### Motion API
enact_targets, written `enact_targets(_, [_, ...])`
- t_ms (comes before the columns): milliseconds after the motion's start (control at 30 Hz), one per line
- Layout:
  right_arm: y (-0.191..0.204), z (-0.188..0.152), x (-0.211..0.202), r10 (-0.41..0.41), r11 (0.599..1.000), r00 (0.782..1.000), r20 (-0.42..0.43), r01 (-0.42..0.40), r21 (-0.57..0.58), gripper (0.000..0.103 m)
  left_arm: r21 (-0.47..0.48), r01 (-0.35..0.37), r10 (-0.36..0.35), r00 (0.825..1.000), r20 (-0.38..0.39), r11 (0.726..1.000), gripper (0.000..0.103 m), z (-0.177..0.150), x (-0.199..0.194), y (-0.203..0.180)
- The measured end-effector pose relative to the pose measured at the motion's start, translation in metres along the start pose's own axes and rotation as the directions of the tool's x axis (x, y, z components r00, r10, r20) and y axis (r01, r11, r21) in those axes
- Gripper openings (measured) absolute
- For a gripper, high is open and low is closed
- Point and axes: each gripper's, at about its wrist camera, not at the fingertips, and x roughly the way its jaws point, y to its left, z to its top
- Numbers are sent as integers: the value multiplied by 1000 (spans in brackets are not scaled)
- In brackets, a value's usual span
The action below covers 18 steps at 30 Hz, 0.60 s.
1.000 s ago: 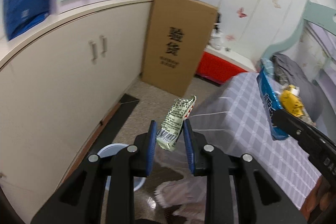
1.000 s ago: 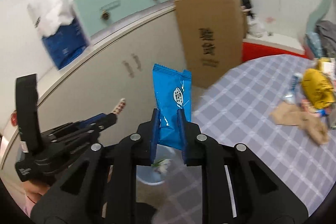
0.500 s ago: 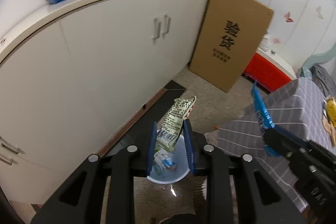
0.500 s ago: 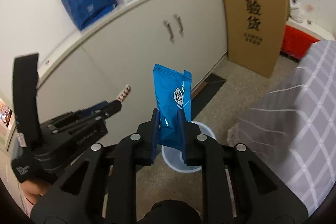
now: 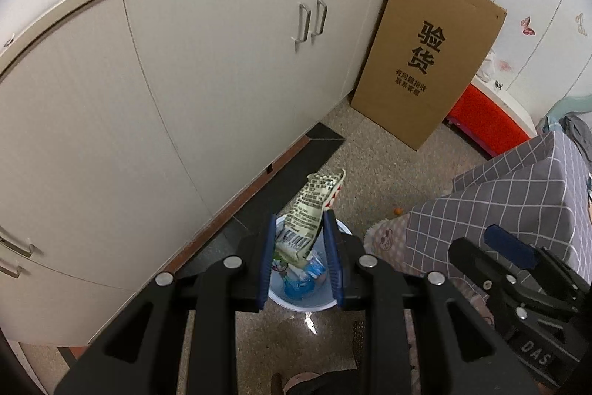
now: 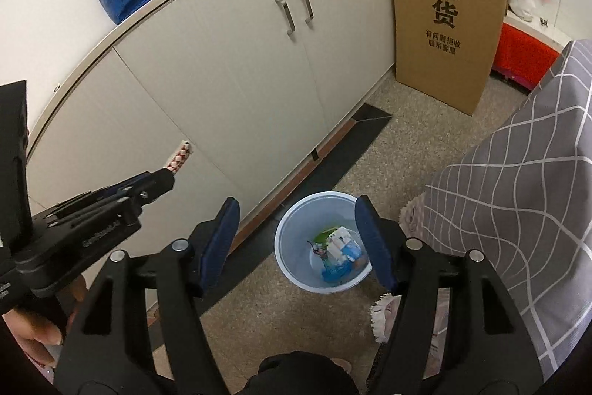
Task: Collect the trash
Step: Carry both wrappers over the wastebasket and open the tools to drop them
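A pale blue trash bin (image 6: 296,265) stands on the floor by the cabinet, with several wrappers in it, one of them blue (image 6: 335,271). It also shows in the left wrist view (image 5: 307,302). My left gripper (image 5: 300,247) is above the bin, shut on a green-and-white wrapper (image 5: 310,210) that sticks up between the jaws. The wrapper's tip shows in the right wrist view (image 6: 179,156). My right gripper (image 6: 299,232) is wide open and empty above the bin.
Cream cabinets (image 5: 222,69) run along the left. A tall cardboard box (image 6: 444,6) leans on them. A table with a grey checked cloth (image 6: 518,191) is on the right. A red box (image 5: 484,121) stands behind.
My right gripper has opened and the blue wrapper has gone from it; a blue wrapper now lies in the bin. Both grippers have moved closer over the bin. The left still holds its wrapper.
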Motion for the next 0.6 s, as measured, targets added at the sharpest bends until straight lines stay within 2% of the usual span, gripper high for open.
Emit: enact_targets(600, [-9, 8, -32, -60, 998, 993, 105, 58, 18, 64, 56, 39, -38, 999, -23, 998, 26, 0, 6, -28])
